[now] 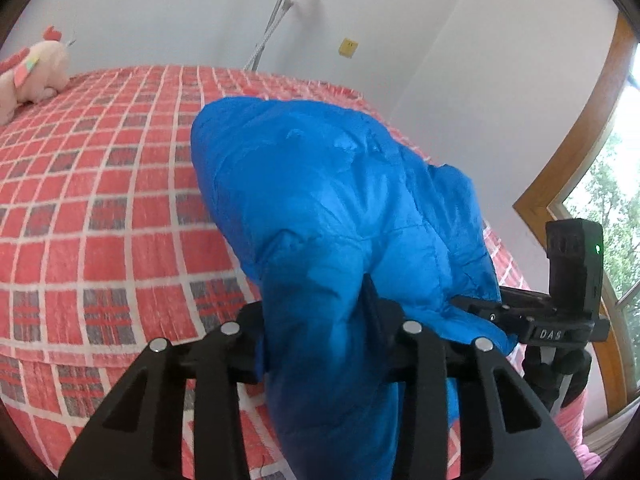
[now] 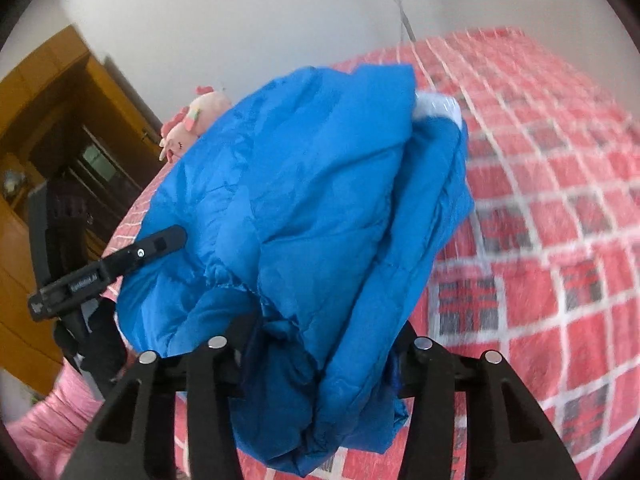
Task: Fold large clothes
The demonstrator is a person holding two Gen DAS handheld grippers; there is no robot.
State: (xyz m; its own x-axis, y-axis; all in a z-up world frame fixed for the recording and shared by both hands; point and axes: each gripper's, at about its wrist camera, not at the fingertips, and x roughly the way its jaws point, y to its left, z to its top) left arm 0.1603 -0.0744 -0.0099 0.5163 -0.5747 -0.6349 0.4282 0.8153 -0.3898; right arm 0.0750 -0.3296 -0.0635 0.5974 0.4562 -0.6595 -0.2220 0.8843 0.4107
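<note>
A puffy blue jacket (image 1: pixel 332 184) lies bunched on the red checked bed cover (image 1: pixel 100 208). Its near edge is gathered up between the jaws of my left gripper (image 1: pixel 324 328), which is shut on the fabric. The other gripper's black body (image 1: pixel 536 320) reaches into the jacket from the right. In the right wrist view the jacket (image 2: pixel 312 184) shows a white lining at its far end. My right gripper (image 2: pixel 320 344) is shut on a thick fold of it. The left gripper's finger (image 2: pixel 160 246) pokes in at the jacket's left side.
A pink plush toy (image 1: pixel 32 76) (image 2: pixel 192 120) lies at the far end of the bed. A wood-framed window (image 1: pixel 580 168) is to the right and wooden furniture (image 2: pixel 48 128) to the left. A white wall with a yellow socket (image 1: pixel 348 47) stands behind the bed.
</note>
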